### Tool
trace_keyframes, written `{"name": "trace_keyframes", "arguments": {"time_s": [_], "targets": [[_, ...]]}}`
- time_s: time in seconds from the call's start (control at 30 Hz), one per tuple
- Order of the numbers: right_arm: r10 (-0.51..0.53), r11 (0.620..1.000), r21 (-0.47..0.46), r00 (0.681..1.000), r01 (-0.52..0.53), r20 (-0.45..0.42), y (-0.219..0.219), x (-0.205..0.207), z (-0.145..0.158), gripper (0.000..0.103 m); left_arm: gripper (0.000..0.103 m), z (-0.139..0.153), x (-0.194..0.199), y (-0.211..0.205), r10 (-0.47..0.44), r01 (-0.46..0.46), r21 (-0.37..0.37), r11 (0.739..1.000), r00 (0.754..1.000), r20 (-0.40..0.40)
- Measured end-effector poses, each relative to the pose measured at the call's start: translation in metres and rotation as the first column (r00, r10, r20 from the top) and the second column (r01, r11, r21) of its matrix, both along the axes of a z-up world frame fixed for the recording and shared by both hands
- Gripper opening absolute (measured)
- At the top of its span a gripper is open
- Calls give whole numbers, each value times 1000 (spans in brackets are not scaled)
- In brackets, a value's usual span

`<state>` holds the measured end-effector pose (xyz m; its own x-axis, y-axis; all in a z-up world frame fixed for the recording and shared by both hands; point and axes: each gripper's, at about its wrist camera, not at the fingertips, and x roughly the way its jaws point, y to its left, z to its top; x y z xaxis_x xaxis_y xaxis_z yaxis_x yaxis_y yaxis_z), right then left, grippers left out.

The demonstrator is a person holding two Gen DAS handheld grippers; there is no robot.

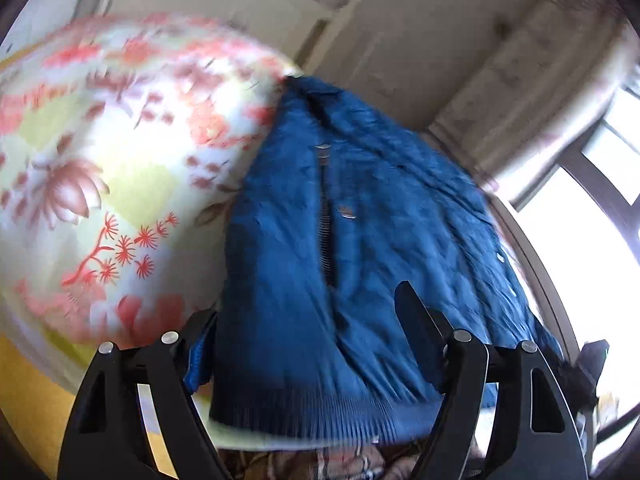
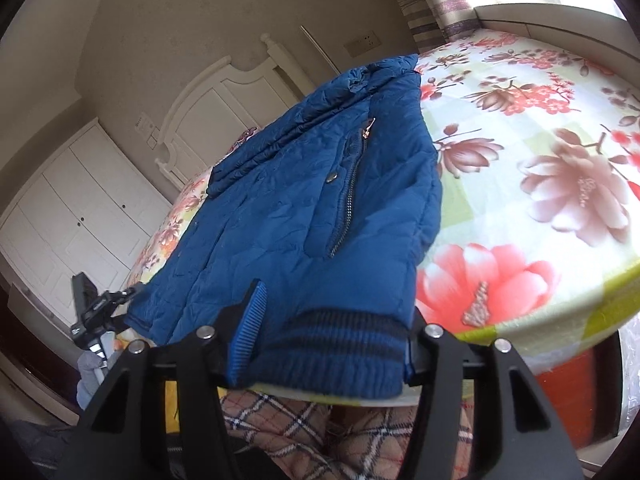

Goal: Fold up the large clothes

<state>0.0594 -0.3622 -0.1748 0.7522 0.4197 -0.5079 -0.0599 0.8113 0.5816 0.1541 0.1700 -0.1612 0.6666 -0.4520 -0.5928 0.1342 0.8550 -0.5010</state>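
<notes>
A blue quilted jacket (image 1: 360, 216) with a zip, snap buttons and a ribbed hem lies spread on a floral bedsheet (image 1: 100, 168). My left gripper (image 1: 308, 320) is open, its fingers astride the jacket's hem at the bed's near edge; the view is blurred by motion. In the right wrist view the jacket (image 2: 288, 208) lies with its collar toward the headboard. My right gripper (image 2: 332, 336) is open, its fingers on either side of the ribbed hem (image 2: 344, 360). The left gripper (image 2: 92, 312) shows at the jacket's left side.
The bed's floral sheet (image 2: 540, 184) stretches to the right toward a window sill (image 2: 540, 12). A white headboard (image 2: 216, 104) and white wardrobe (image 2: 80, 208) stand behind. A plaid cloth (image 2: 304, 432) lies below the bed edge. A window (image 1: 592, 240) is on the right.
</notes>
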Motion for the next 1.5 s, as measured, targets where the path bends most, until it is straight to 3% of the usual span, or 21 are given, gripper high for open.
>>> {"name": "trace_keyframes", "arguments": {"time_s": [0.2,0.33,0.37,0.4,0.47,0.53,0.6,0.77,0.87,0.97,1.1,1.17,1.27,1.4,1.43,1.47,1.5], "targets": [[-3,1000,-12,1000,3,-4,4,0,1,57,80,2,-1,-24,-41,42,127,991,999,-9],[-4,1000,1,1000,4,6,3,-2,-2,57,79,2,-12,-20,-70,72,110,991,997,-23],[-5,1000,5,1000,5,5,3,-1,-2,57,75,3,-12,-21,-72,75,124,989,997,-28],[-12,1000,2,1000,12,3,3,0,-2,53,62,3,-13,-20,-65,68,141,988,997,-30],[-34,999,-5,999,34,-6,2,0,-5,35,39,1,-11,-21,-66,72,157,985,997,-42],[-42,998,37,999,42,3,-2,-1,-11,21,31,-1,-9,-14,-80,84,92,992,996,-46],[-36,998,44,999,35,14,-5,-5,-13,17,20,-1,-13,-8,-85,87,42,995,996,-33],[24,997,66,997,-29,67,-12,-40,10,13,16,15,-50,13,-129,130,-120,984,991,16],[121,989,73,984,-131,131,-16,-84,36,13,16,38,-99,25,-188,197,-201,960,980,66],[205,975,39,958,-217,199,-13,-135,67,13,16,73,-157,44,-224,264,-286,921,961,165],[238,966,12,914,-257,329,-12,-173,112,14,17,110,-181,60,-205,298,-347,889,938,280],[214,970,29,908,-240,361,-12,-157,131,15,17,120,-160,59,-186,297,-410,862,939,289],[153,971,123,929,-205,336,-22,-97,147,15,17,122,-100,54,-137,228,-524,821,969,207],[90,975,175,966,-135,241,-28,9,155,17,18,117,10,31,-90,124,-565,816,992,88],[71,974,198,978,-110,196,-29,41,150,21,19,112,47,24,-71,84,-546,833,996,45],[49,969,233,989,-80,138,-35,79,141,25,20,103,76,19,-42,30,-548,836,999,-10],[22,961,272,996,-45,88,-42,108,130,35,21,91,97,16,-16,-26,-552,833,997,-72]]}}
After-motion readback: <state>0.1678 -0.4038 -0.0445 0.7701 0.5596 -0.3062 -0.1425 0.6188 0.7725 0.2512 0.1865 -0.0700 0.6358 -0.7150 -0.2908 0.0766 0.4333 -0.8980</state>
